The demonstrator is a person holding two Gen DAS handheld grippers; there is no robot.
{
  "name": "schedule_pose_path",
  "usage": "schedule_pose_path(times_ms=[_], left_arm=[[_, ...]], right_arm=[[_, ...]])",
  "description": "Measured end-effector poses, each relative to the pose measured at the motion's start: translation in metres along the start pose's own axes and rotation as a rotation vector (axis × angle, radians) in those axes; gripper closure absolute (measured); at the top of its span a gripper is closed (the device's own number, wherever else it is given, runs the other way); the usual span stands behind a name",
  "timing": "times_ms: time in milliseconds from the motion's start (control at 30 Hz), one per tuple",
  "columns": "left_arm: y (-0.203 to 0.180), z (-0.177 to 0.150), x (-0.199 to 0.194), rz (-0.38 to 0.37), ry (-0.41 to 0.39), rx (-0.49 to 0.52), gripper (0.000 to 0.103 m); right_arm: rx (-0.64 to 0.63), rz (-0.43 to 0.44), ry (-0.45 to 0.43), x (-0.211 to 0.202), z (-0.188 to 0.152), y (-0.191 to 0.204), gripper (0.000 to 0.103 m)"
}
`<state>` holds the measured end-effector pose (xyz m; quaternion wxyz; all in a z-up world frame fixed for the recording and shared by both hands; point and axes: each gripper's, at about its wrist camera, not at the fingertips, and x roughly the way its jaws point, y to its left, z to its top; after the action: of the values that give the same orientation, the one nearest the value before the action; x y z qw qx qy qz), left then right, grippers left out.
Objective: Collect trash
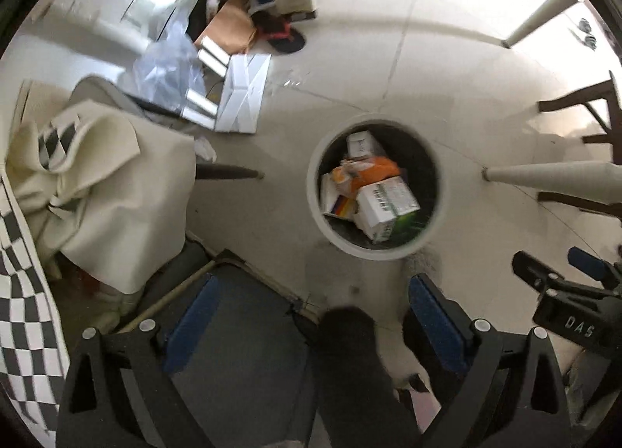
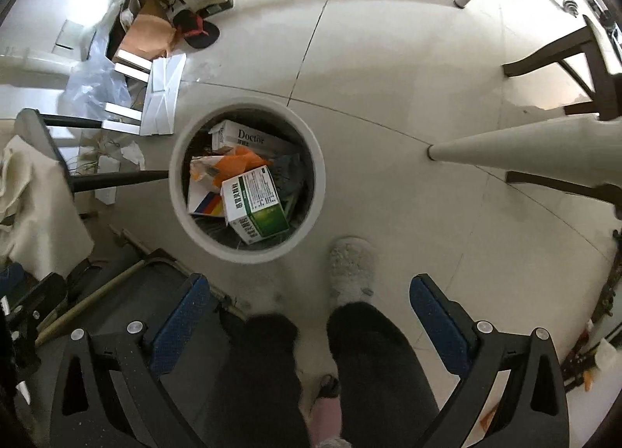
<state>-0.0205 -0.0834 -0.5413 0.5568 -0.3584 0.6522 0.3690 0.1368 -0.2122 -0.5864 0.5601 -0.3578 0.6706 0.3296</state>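
**Bin loaded, both claws empty**

The white bin stands on the tiled floor just ahead of your feet, already holding the green-and-white box, an orange wrapper and other cartons. You hold both grippers pointing down above it, likely for a drop. Your left gripper and right gripper gape wide, holding nothing. Loose packaging lies beyond the bin.

A cream cloth bag with a black-and-white checked patch lay slumped at nine o'clock on a grey chair seat. Toward eleven o'clock, crumpled clear plastic sheeting sat beside flattened white cardboard and brown cardboard. A tapered cream table leg reached in from three o'clock over the pale tiled floor. A fluffy white slipper stood near six o'clock.
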Motion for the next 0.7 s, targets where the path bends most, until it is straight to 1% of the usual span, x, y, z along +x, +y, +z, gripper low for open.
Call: schedule_pose_path(times_ms=[133, 267, 333, 467, 700], left_arm=[[-0.008, -0.001, -0.052, -0.046, -0.022, 0.068, 0.004], [-0.008, -0.006, -0.113, -0.114, -0.035, 0.139, 0.004], [-0.003, -0.009, -0.148, -0.141, -0.053, 0.177, 0.004], [0.008, -0.013, -0.204, -0.204, -0.070, 0.236, 0.004], [0.028, -0.019, -0.300, -0.292, -0.154, 0.340, 0.004]], right_arm=[[0.027, 0.026, -0.004, -0.061, -0.017, -0.001, 0.000], [0.073, 0.065, -0.021, -0.133, -0.039, 0.004, 0.000], [0.095, 0.090, -0.032, -0.169, -0.051, 0.007, 0.000], [0.131, 0.137, -0.073, -0.239, -0.074, 0.015, 0.000], [0.195, 0.238, -0.143, -0.338, -0.115, 0.029, 0.000]])
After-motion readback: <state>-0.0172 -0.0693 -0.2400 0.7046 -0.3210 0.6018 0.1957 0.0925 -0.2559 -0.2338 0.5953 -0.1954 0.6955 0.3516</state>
